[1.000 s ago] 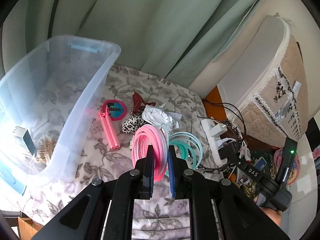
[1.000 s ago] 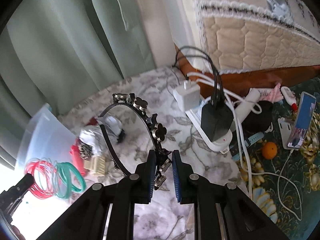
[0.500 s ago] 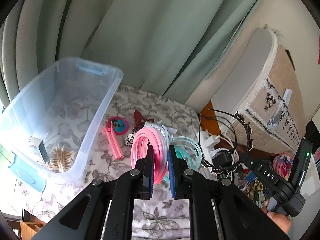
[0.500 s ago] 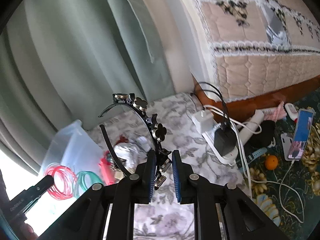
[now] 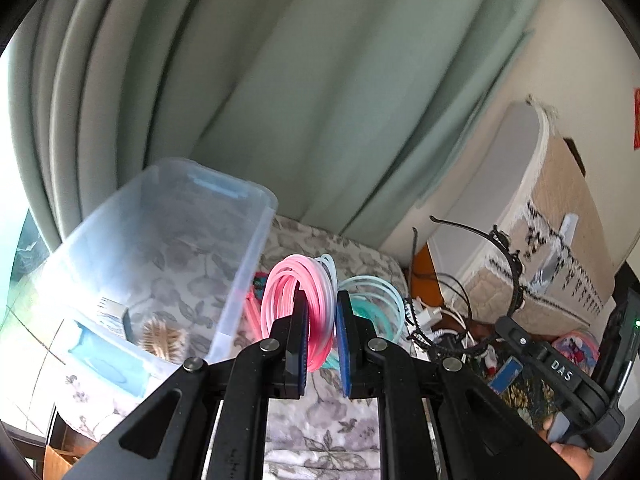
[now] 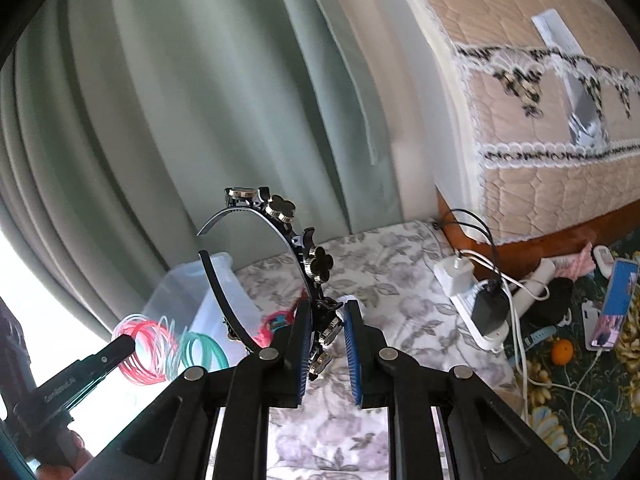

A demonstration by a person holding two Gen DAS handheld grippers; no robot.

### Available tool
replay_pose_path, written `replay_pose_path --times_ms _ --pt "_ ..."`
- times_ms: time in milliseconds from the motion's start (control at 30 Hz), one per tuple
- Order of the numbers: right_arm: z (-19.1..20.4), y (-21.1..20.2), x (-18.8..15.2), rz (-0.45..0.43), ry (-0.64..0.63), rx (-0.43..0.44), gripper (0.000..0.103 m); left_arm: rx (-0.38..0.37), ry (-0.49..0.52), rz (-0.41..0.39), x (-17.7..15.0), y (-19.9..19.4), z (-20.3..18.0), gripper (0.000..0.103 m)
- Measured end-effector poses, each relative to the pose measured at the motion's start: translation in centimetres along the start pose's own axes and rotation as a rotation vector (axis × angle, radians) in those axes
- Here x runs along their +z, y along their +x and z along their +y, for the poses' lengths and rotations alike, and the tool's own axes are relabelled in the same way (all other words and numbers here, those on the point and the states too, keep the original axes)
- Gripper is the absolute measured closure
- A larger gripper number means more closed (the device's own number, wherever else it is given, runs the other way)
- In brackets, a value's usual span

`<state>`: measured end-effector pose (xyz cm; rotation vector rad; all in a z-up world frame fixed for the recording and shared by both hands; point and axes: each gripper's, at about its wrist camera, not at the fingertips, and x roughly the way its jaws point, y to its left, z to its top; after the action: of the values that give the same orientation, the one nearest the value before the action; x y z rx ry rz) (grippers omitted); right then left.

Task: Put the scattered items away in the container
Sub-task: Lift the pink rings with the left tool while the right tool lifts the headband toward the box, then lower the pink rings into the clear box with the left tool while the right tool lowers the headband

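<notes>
The clear plastic bin (image 5: 172, 256) stands on a floral-covered surface (image 5: 320, 416), just in front of the green curtain (image 5: 280, 80). Inside it lie a bristly brush head (image 5: 164, 338) and a small boxed item (image 5: 110, 312) near the bin's front wall; the rest of its floor is bare.

The left gripper (image 5: 322, 320) pinches a bundle of pink hoops (image 5: 296, 300), with pale and teal hoops (image 5: 376, 304) hanging off its far side, held up just beside the bin's right wall. The right gripper (image 6: 326, 328) has its jaws closed on a black flower-studded headband (image 6: 308, 256), raised above the floral surface, well to the right of the bin.

The scattered items beside the bin are mostly hidden behind the hoops; only a red-pink scrap (image 6: 276, 318) shows, too blurred to name. Further right of the bin, a power strip with chargers (image 6: 486, 308) and cables crowd the bed's edge.
</notes>
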<state>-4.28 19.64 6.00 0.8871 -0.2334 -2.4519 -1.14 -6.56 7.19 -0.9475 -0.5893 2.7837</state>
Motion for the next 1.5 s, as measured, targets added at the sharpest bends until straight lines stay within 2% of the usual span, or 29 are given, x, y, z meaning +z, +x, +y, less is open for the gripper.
replay_pose_path --times_ms 433,767,1133,1500 --pt "5.9 -0.2 0.7 -0.016 -0.092 0.067 0.085 0.072 -0.064 -0.105 1.4 -3.7 4.9 0.091" --pt "11.8 2.4 0.9 0.024 -0.194 0.128 0.085 0.149 -0.152 -0.173 2.4 -5.6 9.9 0.091" --pt "17.0 6.7 0.0 0.092 -0.272 0.173 0.085 0.198 -0.208 -0.161 2.6 -4.6 14.0 0.091" --pt "19.2 11.0 -1.2 0.168 -0.309 0.178 0.085 0.211 -0.243 -0.113 2.1 -2.4 16.6 0.091"
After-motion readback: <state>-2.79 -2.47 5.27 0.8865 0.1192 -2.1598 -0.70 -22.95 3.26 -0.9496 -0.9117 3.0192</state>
